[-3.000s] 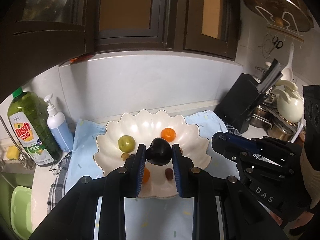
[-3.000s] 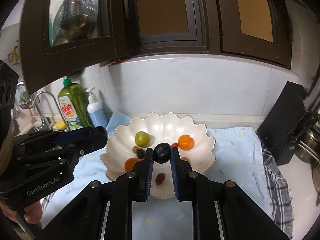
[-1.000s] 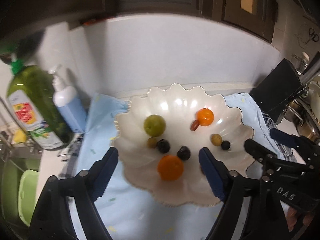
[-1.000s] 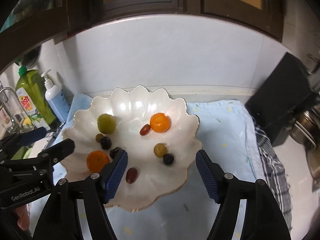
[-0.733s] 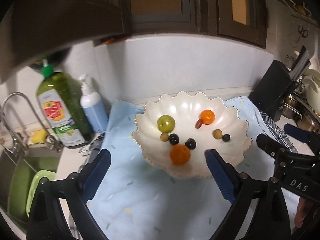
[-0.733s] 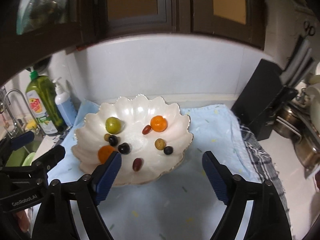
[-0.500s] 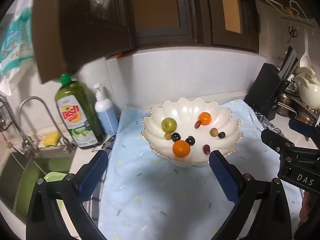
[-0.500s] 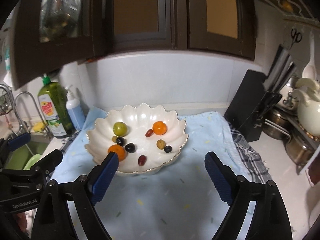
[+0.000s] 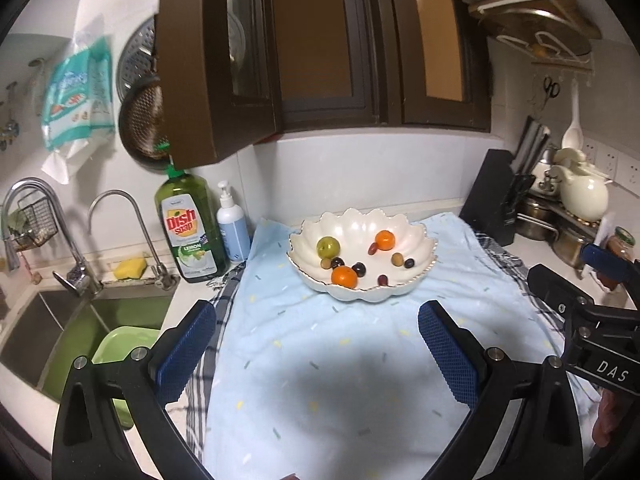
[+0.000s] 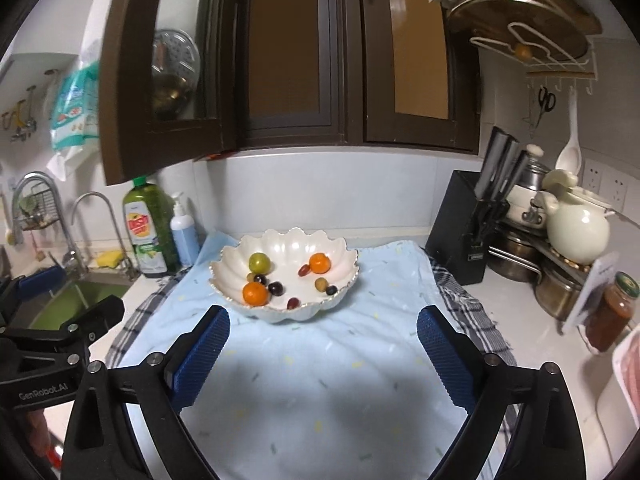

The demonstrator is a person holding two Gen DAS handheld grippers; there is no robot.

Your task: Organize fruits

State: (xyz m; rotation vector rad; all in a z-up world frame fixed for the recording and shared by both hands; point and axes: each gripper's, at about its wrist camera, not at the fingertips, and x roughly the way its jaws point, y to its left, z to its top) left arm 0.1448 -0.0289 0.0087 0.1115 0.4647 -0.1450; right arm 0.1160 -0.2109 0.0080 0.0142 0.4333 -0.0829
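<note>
A white scalloped bowl (image 9: 416, 236) (image 10: 344, 258) stands on a light blue towel (image 9: 332, 360) (image 10: 320, 380) at the back of the counter. In it lie two oranges (image 9: 344, 276) (image 10: 320, 263), a green fruit (image 9: 328, 246) (image 10: 259, 262) and several small dark and reddish fruits. My left gripper (image 9: 318, 346) is open and empty, well short of the bowl. My right gripper (image 10: 322, 356) is open too, its jaws still opening, with nothing between them. Each gripper shows at the edge of the other's view.
A dish soap bottle (image 9: 188, 228) and pump bottle (image 9: 233, 226) stand left of the towel, beside a sink (image 9: 60, 332) with a green basin (image 9: 120, 356). A black knife block (image 10: 464, 224), pots, a cream kettle (image 10: 576, 228) and a sauce jar (image 10: 612, 312) crowd the right. An open cabinet door hangs overhead.
Both grippers let go of dark fruits into the bowl, opened wide, and pulled back and up from it. The bowl now looks smaller and farther off.
</note>
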